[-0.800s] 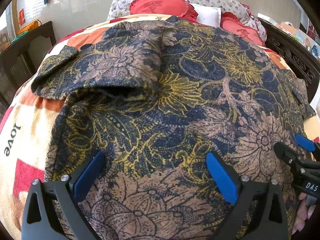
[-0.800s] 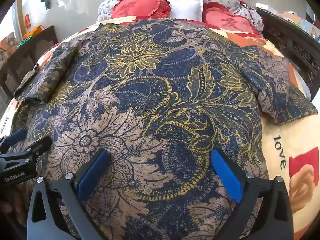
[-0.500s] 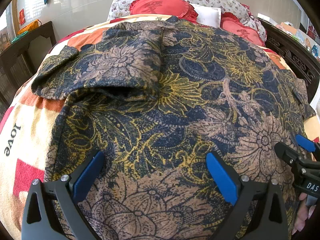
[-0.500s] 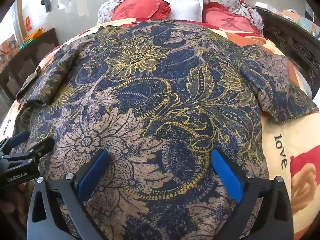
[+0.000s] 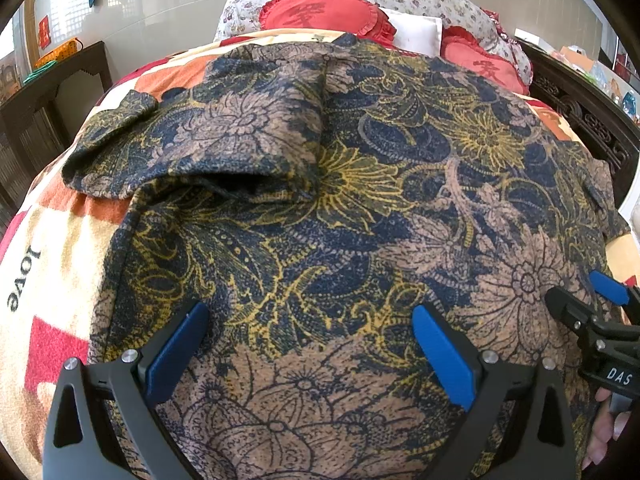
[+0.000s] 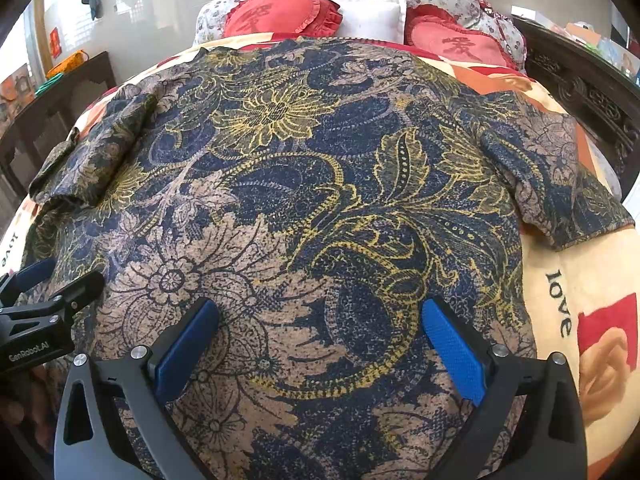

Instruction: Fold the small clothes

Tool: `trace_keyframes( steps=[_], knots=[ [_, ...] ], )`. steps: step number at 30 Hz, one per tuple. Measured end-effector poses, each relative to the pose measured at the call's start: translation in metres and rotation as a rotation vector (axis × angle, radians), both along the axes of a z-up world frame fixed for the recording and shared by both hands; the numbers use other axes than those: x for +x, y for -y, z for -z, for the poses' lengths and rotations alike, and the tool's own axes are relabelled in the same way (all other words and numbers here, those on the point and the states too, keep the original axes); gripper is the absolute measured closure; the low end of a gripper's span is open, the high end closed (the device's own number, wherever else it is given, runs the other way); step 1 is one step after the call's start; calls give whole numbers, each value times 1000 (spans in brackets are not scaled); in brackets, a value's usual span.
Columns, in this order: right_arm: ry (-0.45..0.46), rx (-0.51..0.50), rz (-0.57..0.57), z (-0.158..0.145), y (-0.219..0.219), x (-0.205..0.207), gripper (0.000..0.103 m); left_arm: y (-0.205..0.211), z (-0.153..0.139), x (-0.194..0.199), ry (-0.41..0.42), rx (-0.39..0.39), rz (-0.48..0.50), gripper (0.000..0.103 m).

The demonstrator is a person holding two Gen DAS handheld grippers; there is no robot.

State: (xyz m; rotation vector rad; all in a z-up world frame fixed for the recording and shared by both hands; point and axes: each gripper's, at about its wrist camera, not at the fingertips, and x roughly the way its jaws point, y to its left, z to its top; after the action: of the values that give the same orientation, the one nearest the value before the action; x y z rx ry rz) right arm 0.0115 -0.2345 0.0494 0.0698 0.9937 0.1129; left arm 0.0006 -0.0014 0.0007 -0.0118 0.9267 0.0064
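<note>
Both claws hover low over the near hem of the shirt, side by side and spread wide with nothing between their blue pads. On the left wrist view the left claw sits over the hem's left part, with the right claw showing at the right edge; on the right wrist view the right claw is over the hem's right part, with the left claw at the left edge. Whether any pad actually touches the cloth is hard to say from these angles.

The shirt, dark blue with tan and yellow flowers, lies spread flat on a blanket covering the bed. Its long axis runs straight away from the claws, hem nearest them and neck pointing toward the red pillows at the headboard. The left sleeve is folded in and rumpled, lying partly over the body; the right sleeve sticks out flat to the side.
</note>
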Motion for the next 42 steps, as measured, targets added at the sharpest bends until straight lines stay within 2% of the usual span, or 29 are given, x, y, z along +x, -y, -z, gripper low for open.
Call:
trace_keyframes(
  steps=[14, 17, 21, 25, 29, 31, 34, 36, 39, 42],
  knots=[
    [-6, -21, 4, 0, -4, 2, 0, -2, -5, 0, -1, 0, 0, 0],
    [-21, -30, 2, -1, -4, 3, 0, -3, -15, -2, 0, 2, 2, 0],
    [-65, -18, 18, -20, 3, 2, 4, -6, -37, -11, 0, -11, 15, 0],
    [17, -18, 43, -53, 18, -11, 4, -21, -60, -7, -12, -19, -12, 0],
    [81, -47, 61, -77, 32, -21, 4, -56, -84, 16, 25, 50, -50, 0],
    [124, -63, 64, -83, 37, -26, 4, -74, -90, 28, 56, 142, -87, 0],
    [182, -83, 66, -85, 38, -32, 4, -105, -89, 57, 53, 307, -138, 0],
    [189, -84, 65, -84, 36, -31, 4, -128, -79, 64, 86, 287, -141, 0],
    [191, -92, 46, -80, 29, -31, 4, -134, -78, 82, 23, 293, -61, 1],
    [183, -90, 16, -73, 23, -32, 4, -134, -80, 91, 70, 243, 32, 2]
  ],
)
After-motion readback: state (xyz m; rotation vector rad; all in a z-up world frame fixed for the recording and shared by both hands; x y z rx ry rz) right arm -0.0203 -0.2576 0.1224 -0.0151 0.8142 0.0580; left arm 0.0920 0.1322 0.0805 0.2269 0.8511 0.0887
